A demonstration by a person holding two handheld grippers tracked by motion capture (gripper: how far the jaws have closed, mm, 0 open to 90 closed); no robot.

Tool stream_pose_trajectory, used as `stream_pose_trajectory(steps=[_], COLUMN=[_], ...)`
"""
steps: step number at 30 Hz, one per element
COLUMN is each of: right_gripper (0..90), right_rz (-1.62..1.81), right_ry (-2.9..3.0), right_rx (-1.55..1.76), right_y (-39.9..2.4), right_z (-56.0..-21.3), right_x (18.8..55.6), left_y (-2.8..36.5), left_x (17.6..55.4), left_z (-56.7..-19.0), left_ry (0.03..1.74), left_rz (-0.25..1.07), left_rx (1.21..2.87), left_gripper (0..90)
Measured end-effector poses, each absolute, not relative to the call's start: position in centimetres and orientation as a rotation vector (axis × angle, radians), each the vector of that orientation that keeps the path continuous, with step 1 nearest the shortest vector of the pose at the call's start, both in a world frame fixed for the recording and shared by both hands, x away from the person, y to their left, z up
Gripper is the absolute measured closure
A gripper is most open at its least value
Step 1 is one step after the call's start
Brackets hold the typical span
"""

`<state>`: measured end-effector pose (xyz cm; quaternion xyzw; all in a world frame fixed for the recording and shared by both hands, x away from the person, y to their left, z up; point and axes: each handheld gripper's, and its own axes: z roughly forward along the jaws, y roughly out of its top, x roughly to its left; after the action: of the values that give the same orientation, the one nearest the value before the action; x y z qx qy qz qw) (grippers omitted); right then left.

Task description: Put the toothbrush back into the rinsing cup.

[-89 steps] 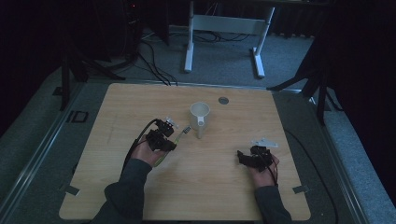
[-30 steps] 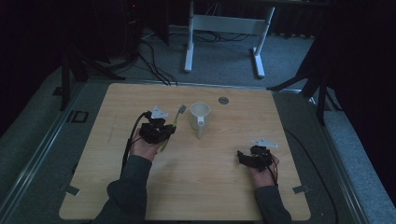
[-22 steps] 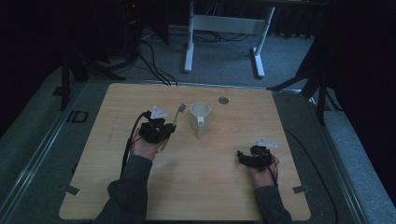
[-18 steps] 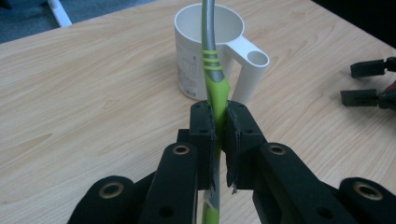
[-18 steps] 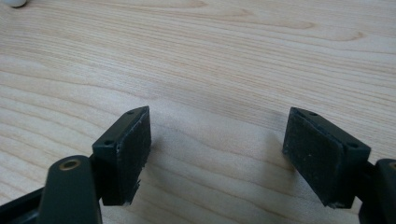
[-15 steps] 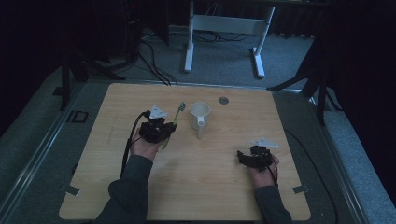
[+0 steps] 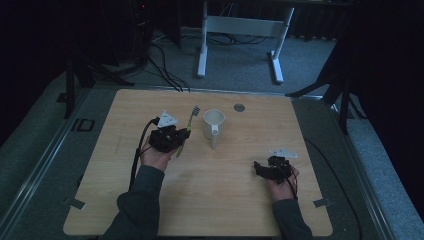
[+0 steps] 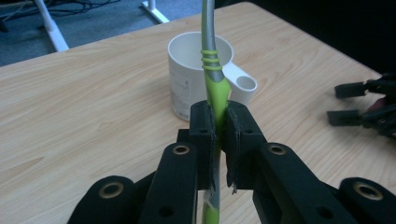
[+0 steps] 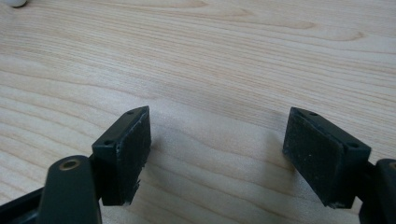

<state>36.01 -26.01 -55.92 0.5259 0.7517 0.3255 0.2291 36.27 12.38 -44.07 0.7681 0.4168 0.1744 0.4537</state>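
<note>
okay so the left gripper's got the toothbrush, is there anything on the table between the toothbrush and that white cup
Nothing visible does. The left gripper is shut on the green toothbrush, and in the high view only bare table lies between the toothbrush and the white cup. The right gripper sits apart, open.

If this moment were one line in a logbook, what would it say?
left gripper: shut on green toothbrush, raised | white cup: upright beyond it | right gripper: open, over table

Toothbrush (image 7: 186,132) left of cup (image 7: 213,125); disc (image 7: 239,107) behind cup, on table (image 7: 215,200).
</note>
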Motion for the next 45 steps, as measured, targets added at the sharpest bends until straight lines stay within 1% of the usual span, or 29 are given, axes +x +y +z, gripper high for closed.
stream_pose_trajectory(steps=[10, 20, 29, 45], right_gripper=[23.0, 23.0, 22.9, 22.8], right_rz=[0.896, 0.897, 0.896, 0.898], right_ry=[2.069, 2.068, 2.068, 2.069], right_rx=[1.446, 1.447, 1.448, 1.446], right_y=[-26.0, -26.0, -26.0, -26.0], right_z=[-55.9, -55.9, -55.9, -55.9], right_x=[36.0, 36.0, 36.0, 36.0], left_y=[12.3, 12.1, 11.8, 11.3], left_x=[36.2, 36.3, 36.5, 37.1], left_z=[-43.8, -43.3, -42.8, -42.2], left_ry=[1.018, 1.011, 0.990, 0.961], left_rz=[0.458, 0.481, 0.500, 0.480], left_rx=[1.872, 1.808, 1.795, 1.755], left_gripper=[82.5, 82.5, 82.4, 82.5])
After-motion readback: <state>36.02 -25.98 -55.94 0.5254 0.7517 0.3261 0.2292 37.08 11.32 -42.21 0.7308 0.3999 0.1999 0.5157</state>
